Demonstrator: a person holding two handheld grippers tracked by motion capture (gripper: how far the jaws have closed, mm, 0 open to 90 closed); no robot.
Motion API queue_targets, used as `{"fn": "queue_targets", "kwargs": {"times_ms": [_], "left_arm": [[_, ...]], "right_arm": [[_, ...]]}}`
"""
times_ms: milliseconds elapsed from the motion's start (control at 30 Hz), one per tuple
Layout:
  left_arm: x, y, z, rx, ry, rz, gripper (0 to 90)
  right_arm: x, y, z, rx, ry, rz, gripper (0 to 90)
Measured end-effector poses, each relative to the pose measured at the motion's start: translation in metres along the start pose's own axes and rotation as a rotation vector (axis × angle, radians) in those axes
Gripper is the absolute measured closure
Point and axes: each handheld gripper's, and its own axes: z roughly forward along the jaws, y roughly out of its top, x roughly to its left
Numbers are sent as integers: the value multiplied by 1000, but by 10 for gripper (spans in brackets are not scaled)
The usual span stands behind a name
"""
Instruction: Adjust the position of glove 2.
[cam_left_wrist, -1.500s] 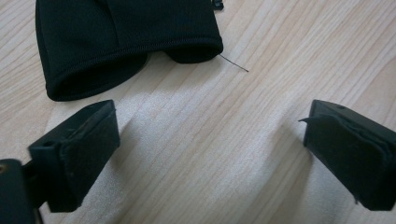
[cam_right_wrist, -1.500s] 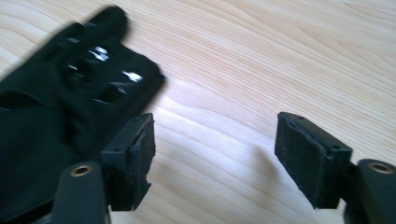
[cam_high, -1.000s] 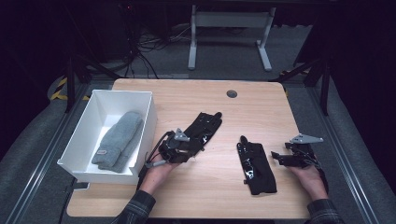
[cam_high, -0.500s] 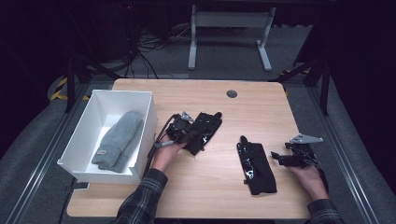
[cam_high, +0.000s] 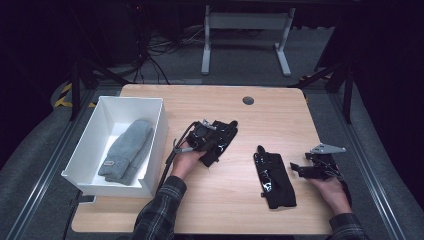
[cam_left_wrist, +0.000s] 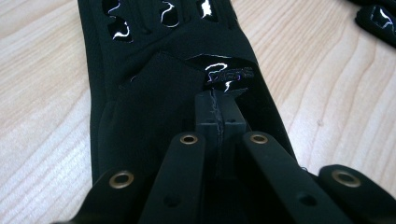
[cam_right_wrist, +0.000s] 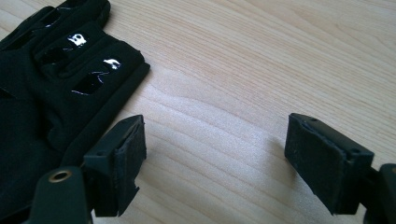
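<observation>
Since half a second ago, the left gripper (cam_high: 210, 136) has stayed on the black glove (cam_high: 219, 141) near the table's (cam_high: 220, 210) middle, barely shifted.

In the left gripper view its jaws are pressed together, pinching a fold of that glove's cuff (cam_left_wrist: 187, 88). The right gripper (cam_right_wrist: 215, 163) rests with jaws spread wide over bare wood, holding nothing, just beside the second black glove (cam_high: 274, 172). A grey mitten (cam_high: 127, 150) lies in the white bin (cam_high: 90, 145).
</observation>
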Motion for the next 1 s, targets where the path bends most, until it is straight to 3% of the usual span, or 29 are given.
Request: {"fn": "queue_targets", "kwargs": {"times_ms": [367,867,1000], "left_arm": [[-23,-17,-10,17,-70,27,900],[-78,-41,-23,36,-133,105,898],[-78,-36,-33,-10,-110,107,789]], "right_arm": [[0,0,0,0,0,-2,207],[0,0,0,1,0,-3,202],[0,0,0,1,0,-3,201]]}}
